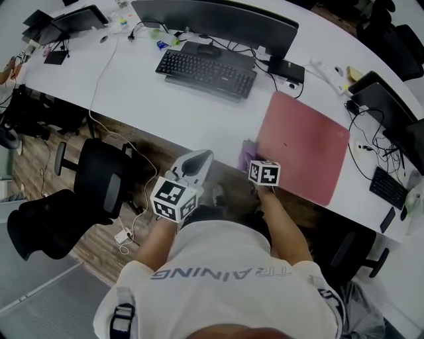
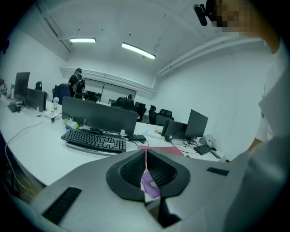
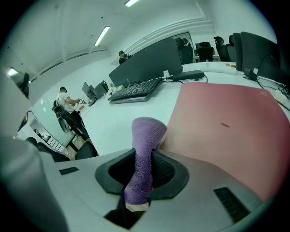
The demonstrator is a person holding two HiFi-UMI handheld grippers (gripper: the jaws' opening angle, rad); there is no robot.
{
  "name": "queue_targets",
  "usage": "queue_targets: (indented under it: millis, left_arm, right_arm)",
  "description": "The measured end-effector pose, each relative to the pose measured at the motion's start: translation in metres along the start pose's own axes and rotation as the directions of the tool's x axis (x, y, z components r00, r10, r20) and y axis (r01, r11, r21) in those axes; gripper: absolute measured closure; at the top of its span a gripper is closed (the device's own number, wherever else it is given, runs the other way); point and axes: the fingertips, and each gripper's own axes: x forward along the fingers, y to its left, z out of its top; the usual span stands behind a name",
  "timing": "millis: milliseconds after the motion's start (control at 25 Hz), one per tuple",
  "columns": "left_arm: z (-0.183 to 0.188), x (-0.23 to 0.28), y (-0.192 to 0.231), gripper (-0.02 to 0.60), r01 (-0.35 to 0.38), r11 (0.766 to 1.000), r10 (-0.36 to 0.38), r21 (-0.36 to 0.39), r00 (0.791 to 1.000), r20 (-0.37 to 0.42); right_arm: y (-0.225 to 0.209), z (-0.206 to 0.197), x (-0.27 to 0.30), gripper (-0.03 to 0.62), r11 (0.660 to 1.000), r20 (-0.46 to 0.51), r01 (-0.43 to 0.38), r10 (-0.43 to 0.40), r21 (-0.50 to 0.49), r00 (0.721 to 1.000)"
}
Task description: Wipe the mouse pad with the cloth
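Note:
The pink mouse pad [image 1: 305, 145] [image 3: 226, 113] lies on the white desk [image 1: 165, 106] at the right, reaching the near edge. My right gripper [image 1: 253, 163] [image 3: 144, 174] is shut on a purple cloth [image 1: 246, 156] [image 3: 145, 149], which sticks up out of its jaws beside the pad's near left edge. To its left, over the desk's front edge, my left gripper [image 1: 197, 159] [image 2: 146, 170] is shut with nothing in it. In the left gripper view, a bit of the cloth [image 2: 152, 186] and the pad [image 2: 161, 150] show past its jaws.
A black keyboard [image 1: 205, 71] and a wide monitor [image 1: 212, 20] stand at the back of the desk. Cables, a power strip [image 1: 328, 69] and a second keyboard [image 1: 387, 189] crowd the right side. A black office chair [image 1: 99, 179] stands at the left, below the desk edge.

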Motion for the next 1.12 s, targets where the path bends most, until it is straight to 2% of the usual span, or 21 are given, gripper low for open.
queue_targets:
  millis: [200,440,800,1120]
  left_arm:
    - [-0.002,0.009,-0.026,0.546,0.009,0.999,-0.008,0.032,1.000,-0.025]
    - [-0.001,0.014,-0.054,0.546,-0.007,0.999,0.008,0.031,1.000,-0.018]
    - [0.002,0.037,-0.107,0.546,0.010,0.999,-0.010,0.033,1.000,0.003]
    - [0.006,0.073,-0.169,0.546,0.074,0.996,-0.075,0.058,0.997,0.009]
  right_arm:
    - [-0.007,0.000,-0.001,0.494,1.000,-0.009,-0.006,0.006,-0.016,1.000]
    - [-0.027,0.000,-0.021,0.494,1.000,-0.019,0.002,-0.002,-0.027,1.000]
    - [-0.090,-0.015,-0.061,0.494,0.999,-0.022,0.034,-0.035,-0.009,0.999]
    - [-0.158,-0.035,-0.110,0.494,0.996,-0.012,0.086,-0.086,0.035,0.996]
